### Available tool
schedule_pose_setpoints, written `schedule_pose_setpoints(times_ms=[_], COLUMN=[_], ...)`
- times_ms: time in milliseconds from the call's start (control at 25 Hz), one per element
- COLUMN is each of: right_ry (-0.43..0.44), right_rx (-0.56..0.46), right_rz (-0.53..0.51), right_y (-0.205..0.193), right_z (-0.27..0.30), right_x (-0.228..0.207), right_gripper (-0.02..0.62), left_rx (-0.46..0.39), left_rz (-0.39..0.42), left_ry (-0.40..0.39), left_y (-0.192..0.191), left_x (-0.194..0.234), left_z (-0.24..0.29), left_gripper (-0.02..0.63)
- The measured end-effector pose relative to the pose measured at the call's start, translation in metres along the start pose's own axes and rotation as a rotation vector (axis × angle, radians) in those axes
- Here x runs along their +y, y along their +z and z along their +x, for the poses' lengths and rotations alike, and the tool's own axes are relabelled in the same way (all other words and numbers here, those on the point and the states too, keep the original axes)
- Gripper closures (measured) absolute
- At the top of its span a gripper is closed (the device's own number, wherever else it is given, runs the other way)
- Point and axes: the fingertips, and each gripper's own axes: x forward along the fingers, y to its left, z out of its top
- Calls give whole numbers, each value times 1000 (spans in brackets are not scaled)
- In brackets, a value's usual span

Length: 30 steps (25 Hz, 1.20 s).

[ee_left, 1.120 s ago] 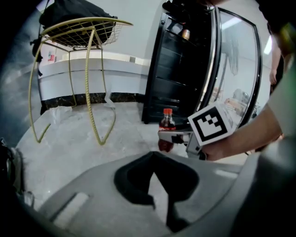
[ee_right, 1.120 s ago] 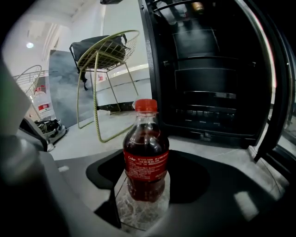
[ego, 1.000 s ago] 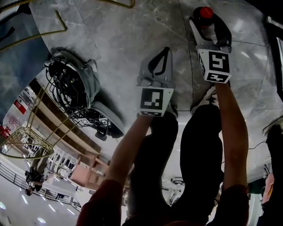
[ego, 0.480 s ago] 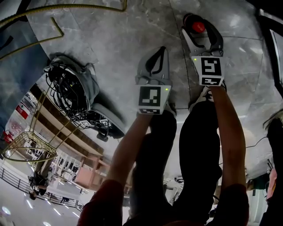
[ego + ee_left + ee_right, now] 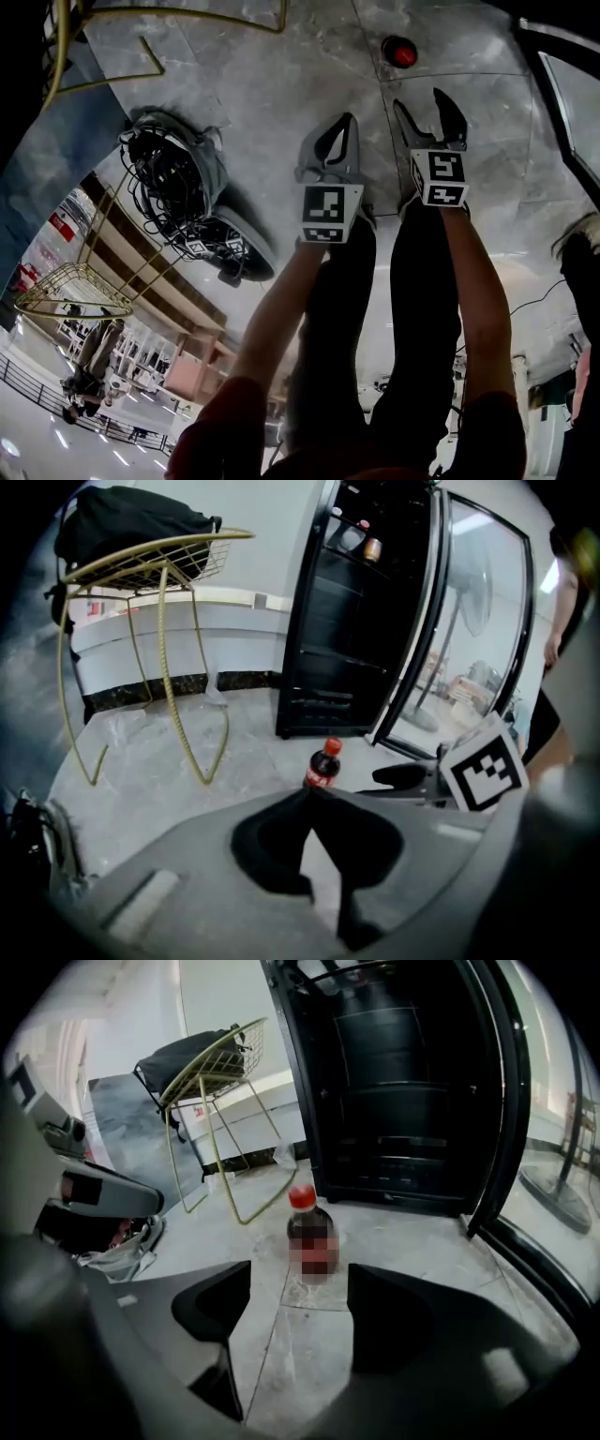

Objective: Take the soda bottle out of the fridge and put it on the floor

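The soda bottle (image 5: 399, 52), dark with a red cap, stands upright on the grey marble floor (image 5: 262, 84). It stands in front of the open black fridge (image 5: 361, 621). My right gripper (image 5: 424, 111) sits a little short of it. Its jaws are opening with nothing between them, and the bottle (image 5: 311, 1237) rises just beyond the right gripper's (image 5: 291, 1307) tips. My left gripper (image 5: 349, 120) hovers beside the right one, shut and empty. In the left gripper view the bottle (image 5: 323, 766) shows just past the left gripper's (image 5: 307, 794) touching tips.
The fridge's glass door (image 5: 459, 639) stands swung open to the right. A gold wire chair (image 5: 159, 621) with a black bag on it stands left of the fridge. A grey bag with black cables (image 5: 169, 178) lies on the floor at my left. My legs (image 5: 422, 281) are below the grippers.
The right gripper has let go of the bottle and drawn back toward me. The bottle now stands free on the floor. The left gripper has hardly moved.
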Motion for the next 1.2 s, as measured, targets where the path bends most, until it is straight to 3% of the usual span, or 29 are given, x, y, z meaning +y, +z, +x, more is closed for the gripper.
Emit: schedule_pose_setpoints(times_ms=[280, 440, 560, 760, 960, 1200], right_ry=[-37, -69, -103, -175, -187, -200], right_rx=[-68, -109, -141, -232, -273, -404], right_rz=[99, 105, 116, 220, 279, 209], right_y=[85, 138, 184, 271, 361, 462], right_z=[-120, -199, -264, -375, -469, -579], right_x=[20, 30, 31, 45, 60, 81], right_gripper=[287, 287, 288, 288, 288, 288], left_rx=[24, 3, -40, -114, -223, -340], left_rz=[27, 49, 54, 132, 151, 214], left_ry=[-24, -14, 8, -15, -36, -18], left_y=[67, 118, 173, 278, 389, 497], left_x=[-35, -50, -62, -90, -123, -161], left_z=[-87, -146, -192, -277, -357, -449], left_gripper=[606, 606, 606, 606, 606, 606])
